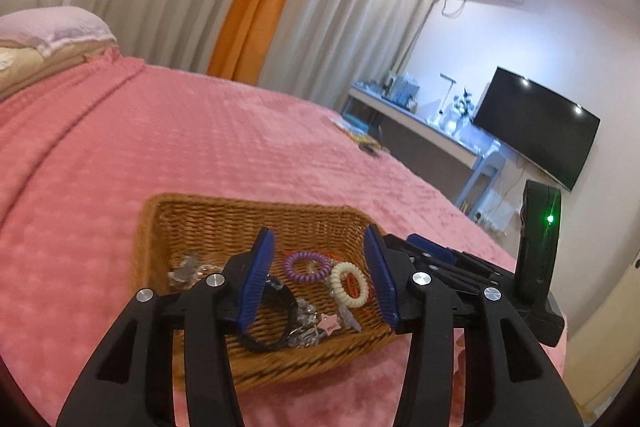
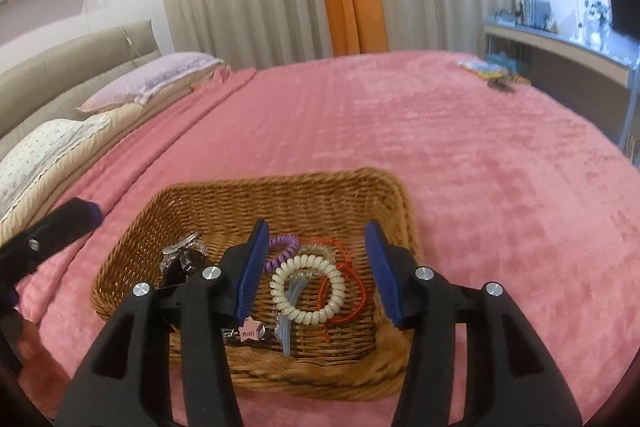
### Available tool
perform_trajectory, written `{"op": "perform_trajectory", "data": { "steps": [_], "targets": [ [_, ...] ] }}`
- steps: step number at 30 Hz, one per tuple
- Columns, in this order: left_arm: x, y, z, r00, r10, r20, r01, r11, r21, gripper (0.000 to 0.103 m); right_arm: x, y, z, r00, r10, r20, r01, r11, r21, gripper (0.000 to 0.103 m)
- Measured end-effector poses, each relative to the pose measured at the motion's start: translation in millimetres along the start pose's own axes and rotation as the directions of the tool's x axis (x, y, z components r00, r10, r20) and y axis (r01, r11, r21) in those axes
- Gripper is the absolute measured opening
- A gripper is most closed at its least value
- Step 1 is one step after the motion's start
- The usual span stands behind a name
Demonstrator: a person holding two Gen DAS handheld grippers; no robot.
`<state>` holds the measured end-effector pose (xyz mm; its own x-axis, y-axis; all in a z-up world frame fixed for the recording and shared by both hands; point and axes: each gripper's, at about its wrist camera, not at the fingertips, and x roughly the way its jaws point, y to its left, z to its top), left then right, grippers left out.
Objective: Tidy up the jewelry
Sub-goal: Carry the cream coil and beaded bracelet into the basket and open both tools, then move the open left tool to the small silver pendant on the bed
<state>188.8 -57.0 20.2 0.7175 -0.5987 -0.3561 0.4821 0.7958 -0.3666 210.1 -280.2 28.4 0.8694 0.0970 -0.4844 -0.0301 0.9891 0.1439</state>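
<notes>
My left claw (image 1: pixel 320 275) stands spread, its blue-padded fingers wide apart and pinching nothing, poised over the rectangular woven wicker basket (image 1: pixel 208 215); my right claw (image 2: pixel 314 271) is likewise spread and empty, above the same basket (image 2: pixel 248 203) from its other side. The basket rests on the pink textured blanket (image 2: pixel 460 155) that covers the bed. Inside the basket, from the right wrist view: a cream spiral coil hair tie (image 2: pixel 307 289) lies near the middle, overlapping a thin red cord bracelet (image 2: pixel 352 279); a purple spiral coil hair tie (image 2: pixel 282 251) sits just behind it, partly hidden by my left-hand pad; a pink star-shaped charm (image 2: pixel 250 334) lies toward the near wall beside a pale blue clip (image 2: pixel 286 333); silvery pieces (image 2: pixel 180 251), too blurred to identify, lie at the left. From the left wrist view, a black band (image 1: pixel 280 311) lies near the front wall. In the right wrist view the left claw's fingertip (image 2: pixel 82 213) shows at the left edge, beside the basket.
</notes>
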Motion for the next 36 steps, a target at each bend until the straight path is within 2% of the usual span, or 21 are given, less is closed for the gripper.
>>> {"op": "perform_trajectory", "data": {
  "steps": [6, 13, 17, 21, 28, 33, 36],
  "targets": [
    [-34, 9, -19, 0.999, 0.046, 0.013, -0.045, 0.998, -0.050, 0.045, -31, 16, -8, 0.998, -0.012, 0.064, 0.016, 0.998, -0.056, 0.047],
    [-53, 11, -56, 0.989, 0.127, -0.073, -0.131, 0.989, -0.061, 0.045, -72, 33, -36, 0.999, -0.001, 0.045, 0.006, 0.995, -0.098, 0.047],
    [-60, 8, -82, 0.973, 0.193, -0.131, -0.202, 0.978, -0.060, 0.045, -97, 39, -69, 1.000, 0.003, -0.015, -0.004, 0.994, -0.110, 0.047],
    [-77, 2, -103, 0.958, 0.244, -0.152, -0.253, 0.966, -0.046, 0.045, -117, 42, -104, 0.996, 0.006, -0.094, -0.017, 0.993, -0.118, 0.047],
    [-101, -9, -121, 0.946, 0.282, -0.158, -0.290, 0.957, -0.026, 0.045, -139, 23, -155, 0.971, 0.092, -0.222, -0.093, 0.996, 0.008, 0.047],
    [-106, -11, -132, 0.940, 0.293, -0.175, -0.303, 0.952, -0.036, 0.045, -154, 36, -174, 0.954, 0.132, -0.268, -0.136, 0.991, 0.002, 0.047],
    [-108, -12, -134, 0.939, 0.293, -0.183, -0.304, 0.952, -0.038, 0.044, -151, 45, -182, 0.944, 0.123, -0.307, -0.132, 0.991, -0.009, 0.046]
  ]
}}
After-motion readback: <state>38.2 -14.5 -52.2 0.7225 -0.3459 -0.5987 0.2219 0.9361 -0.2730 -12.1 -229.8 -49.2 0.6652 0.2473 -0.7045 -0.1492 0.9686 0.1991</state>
